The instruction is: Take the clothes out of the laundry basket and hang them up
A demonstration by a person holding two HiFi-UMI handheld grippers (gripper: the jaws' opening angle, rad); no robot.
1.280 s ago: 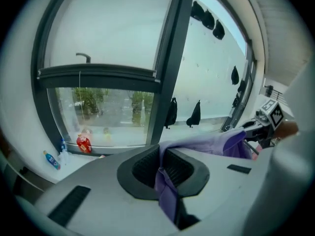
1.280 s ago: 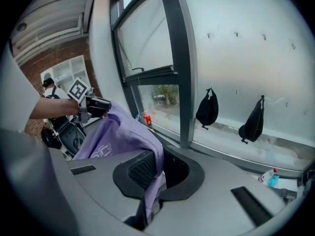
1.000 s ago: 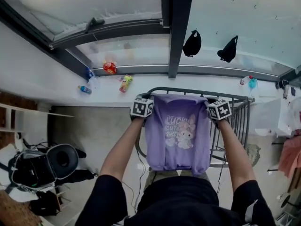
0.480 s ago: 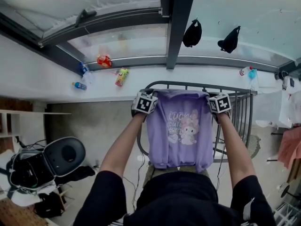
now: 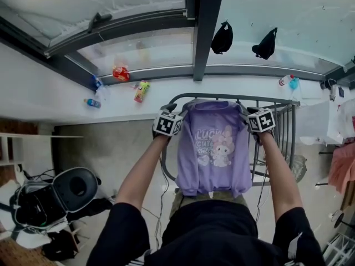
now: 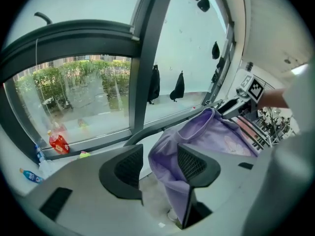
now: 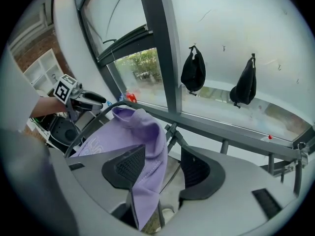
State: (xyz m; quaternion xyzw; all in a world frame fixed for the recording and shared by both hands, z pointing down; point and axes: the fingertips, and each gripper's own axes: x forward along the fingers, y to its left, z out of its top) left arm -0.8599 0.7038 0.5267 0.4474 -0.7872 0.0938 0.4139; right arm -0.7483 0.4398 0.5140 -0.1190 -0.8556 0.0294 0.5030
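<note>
Letting go is the step I judge I am in. My left gripper (image 6: pixel 160 165) has its jaws spread, having just been opening. A fold of the purple shirt (image 6: pixel 216 132) hangs loose between them, lying against the right-hand jaw but not squeezed. My right gripper (image 7: pixel 162 167) is the same: jaws wide after just opening, the shirt's other shoulder draped over its left-hand jaw, nothing pinched.

The shirt lies between my two tools. Its shoulder line runs left to right along the top rail of the drying rack (image 5: pixel 277 101), and its printed front hangs down the near side toward me. Each tool sits at one shoulder, neither nearer than the other. So the coming move, as I judge it, is to draw both tools back and outward, away from the cloth, without dragging it off the rail.

From my head I see the whole printed front and the backs of both tools, but not the jaws. Only the gripper views show the cloth slack between them. How much cloth hangs over the far side no view tells me.

Beyond the rack is the white sill (image 5: pixel 55 96) with a few bottles (image 5: pixel 91 102), then the dark window post (image 5: pixel 202 32) and, furthest, two black bags (image 5: pixel 222 37) hanging to the right of it
</note>
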